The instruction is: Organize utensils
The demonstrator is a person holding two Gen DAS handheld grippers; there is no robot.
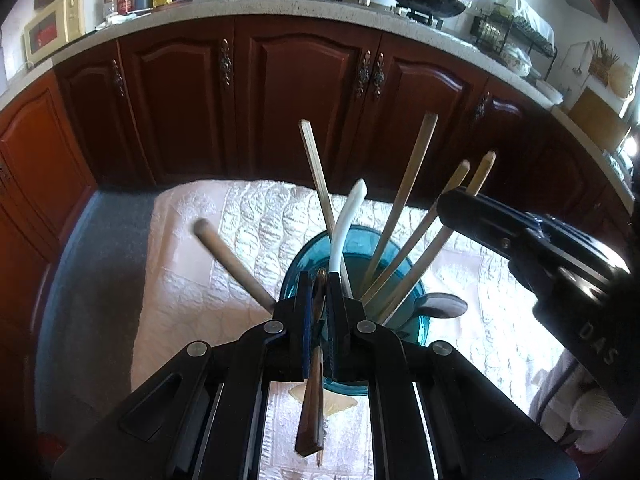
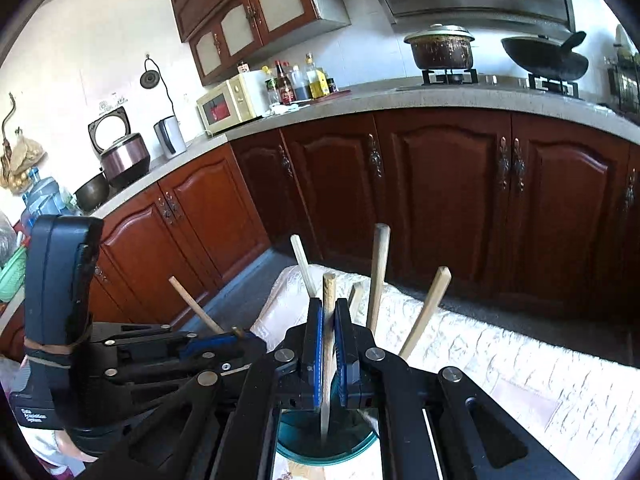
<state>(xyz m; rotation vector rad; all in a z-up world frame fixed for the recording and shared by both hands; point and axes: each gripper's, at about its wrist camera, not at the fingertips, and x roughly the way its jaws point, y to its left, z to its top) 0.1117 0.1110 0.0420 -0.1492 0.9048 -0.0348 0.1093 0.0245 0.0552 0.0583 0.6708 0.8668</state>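
A teal glass holder [image 1: 360, 252] stands on a white quilted cloth [image 1: 248, 216] and holds several wooden utensils and a white spoon handle [image 1: 348, 224]. My left gripper [image 1: 319, 280] is shut on a dark brown wooden handle [image 1: 313, 412], right over the holder's near rim. My right gripper [image 2: 329, 308] is shut on a pale wooden stick [image 2: 329, 320] that runs down into the holder [image 2: 328, 444]. The right gripper's body shows at the right of the left wrist view [image 1: 540, 248]. The left gripper's body shows at the left of the right wrist view [image 2: 160, 352].
A thick wooden handle [image 1: 232, 260] leans out left of the holder. A dark spoon bowl [image 1: 440, 306] lies on the cloth at the holder's right. Dark wood cabinets [image 1: 300, 92] and a counter with stove, wok, bottles and a microwave stand behind. Grey floor [image 1: 96, 264] lies left.
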